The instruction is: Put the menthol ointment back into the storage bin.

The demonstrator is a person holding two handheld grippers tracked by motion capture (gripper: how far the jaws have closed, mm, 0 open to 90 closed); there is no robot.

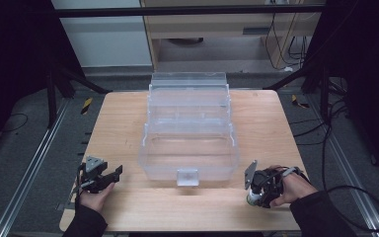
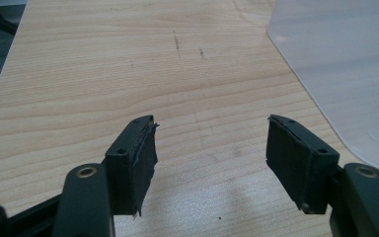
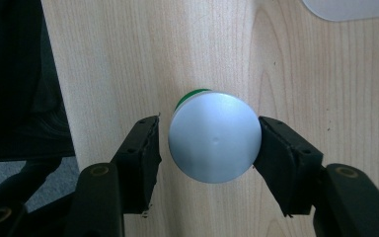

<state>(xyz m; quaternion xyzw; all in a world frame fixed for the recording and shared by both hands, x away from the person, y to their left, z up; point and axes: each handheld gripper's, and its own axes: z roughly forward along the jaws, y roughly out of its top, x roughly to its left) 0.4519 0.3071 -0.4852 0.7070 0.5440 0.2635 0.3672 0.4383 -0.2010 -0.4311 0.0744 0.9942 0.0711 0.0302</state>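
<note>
From above, your left gripper (image 1: 109,176) rests low at the near left of the table (image 1: 266,118), clear of the open clear plastic box (image 1: 189,133), which leaves the middle free. In the left gripper view its jaws stand wide apart over bare wood, holding nothing. In the right gripper view your right gripper (image 3: 207,145) straddles an upright silver-capped bottle (image 3: 214,143); one jaw touches the cap, the other shows a thin gap, so whether it is gripped I cannot tell.

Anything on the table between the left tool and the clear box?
No, bare wood. The high view shows empty tabletop between the left tool and the clear plastic box; the left gripper view shows the same beside its wall.
</note>
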